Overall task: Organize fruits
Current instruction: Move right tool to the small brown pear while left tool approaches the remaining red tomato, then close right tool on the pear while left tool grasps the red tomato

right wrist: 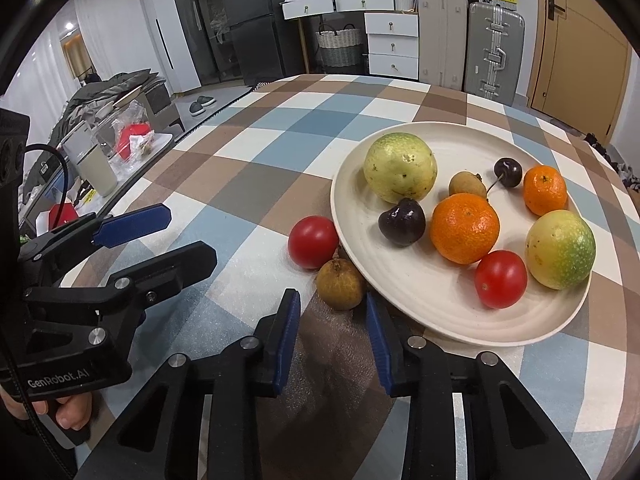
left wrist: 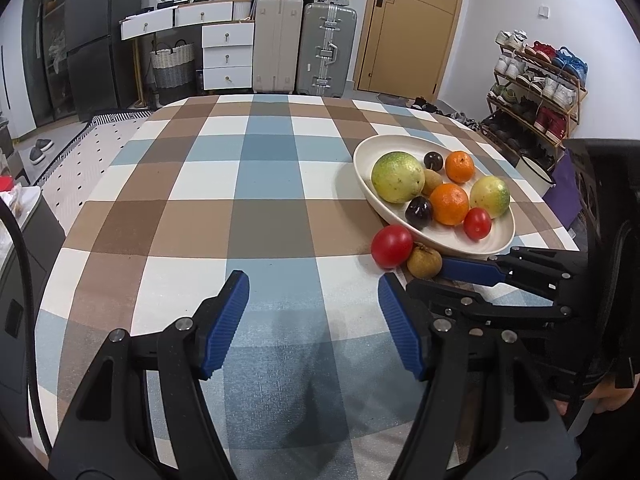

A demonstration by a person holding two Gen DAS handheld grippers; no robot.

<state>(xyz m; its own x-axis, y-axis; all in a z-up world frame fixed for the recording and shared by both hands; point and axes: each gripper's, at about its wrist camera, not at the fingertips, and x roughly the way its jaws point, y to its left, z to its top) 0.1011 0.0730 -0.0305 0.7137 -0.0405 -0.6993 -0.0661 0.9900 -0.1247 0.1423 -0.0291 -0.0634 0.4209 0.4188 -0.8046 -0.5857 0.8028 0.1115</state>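
Bare checked tablecloth (left wrist: 240,184) leftward; plate (right wrist: 460,320) crowding the brown fruit (right wrist: 340,284) rightward

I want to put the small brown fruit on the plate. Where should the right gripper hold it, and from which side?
Probably across the widest middle of the brown fruit, coming from the near table side: it is round, and the plate and the red tomato crowd its far side. The right gripper is already open toward it.

Glossy tomato (right wrist: 313,241), matt ribbed plate (right wrist: 520,320).

A wooden door (left wrist: 412,26) stands at upper right, two suitcases (left wrist: 304,48) and white drawers (left wrist: 227,56) upper centre, a shoe rack (left wrist: 536,92) far right.
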